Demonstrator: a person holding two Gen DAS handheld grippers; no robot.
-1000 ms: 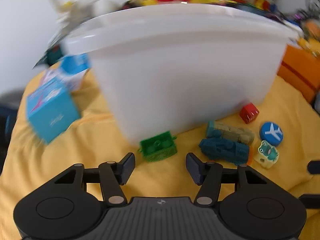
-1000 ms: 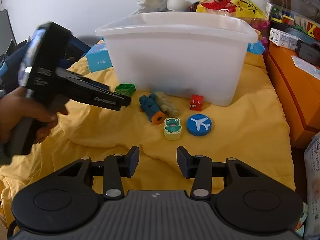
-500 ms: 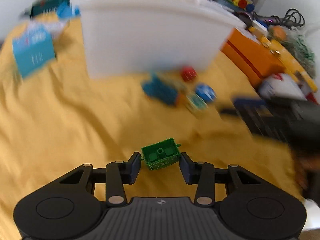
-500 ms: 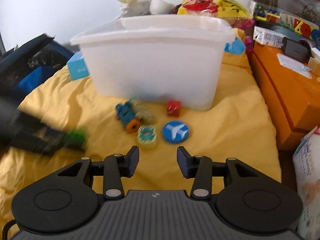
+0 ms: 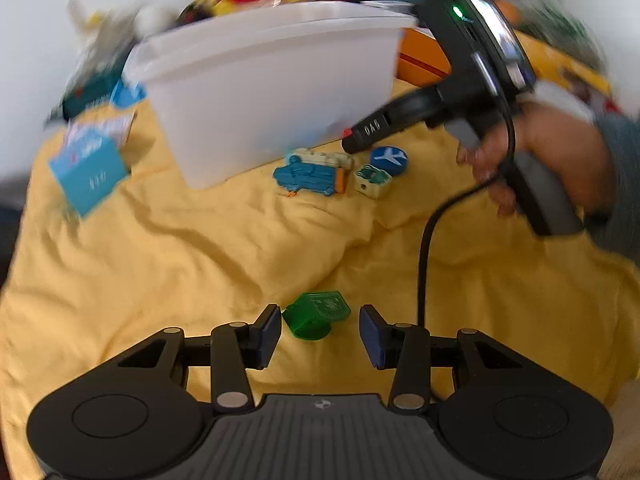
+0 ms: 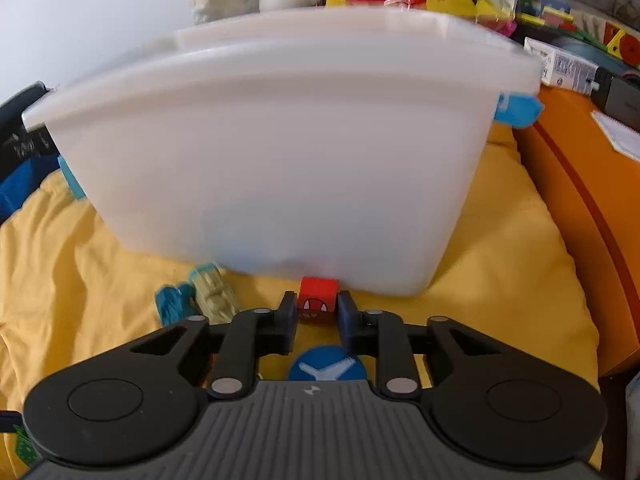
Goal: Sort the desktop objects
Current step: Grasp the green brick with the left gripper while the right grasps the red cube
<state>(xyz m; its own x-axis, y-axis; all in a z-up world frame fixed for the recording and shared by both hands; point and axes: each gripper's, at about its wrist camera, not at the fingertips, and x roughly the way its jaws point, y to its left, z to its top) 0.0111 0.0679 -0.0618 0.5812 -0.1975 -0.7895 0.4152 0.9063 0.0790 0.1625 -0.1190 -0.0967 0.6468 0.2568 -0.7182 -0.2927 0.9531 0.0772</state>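
1. right tool (image 6: 317, 314): jaws closing, red cube (image 6: 318, 298) sits right btwn the pads, both pads at or v. near its side faces. can't swear they're pressing yet.
2. cube lies dead ahead of the right tool, at the fingertips, on the yellow bedsheet (image 6: 500, 280), just in front of the white bin (image 6: 272, 152) wall, touching or nearly. no obvious long axis, so the grip angle matters little.
3. key relation for the next move, imo: bin rim is above and beyond the cube, so the cube needs a lift up and fwd over that front wall.
4. left tool (image 5: 319, 330): jaws apart, green brick (image 5: 318, 314) btwn them, tilted, its left end at or near the left pad, clear gap to the right pad. looks loose, not gripped; whether it rests on the sheet i can't tell.
5. right hand is clearly nearer the bin; left tool is well back from it.
6. further out: blue plane disc (image 6: 327, 368) under the right tool, blue car (image 5: 308, 178) and beige car (image 5: 322, 159) side by side to the cube's left, frog block (image 5: 372, 179) near the disc.
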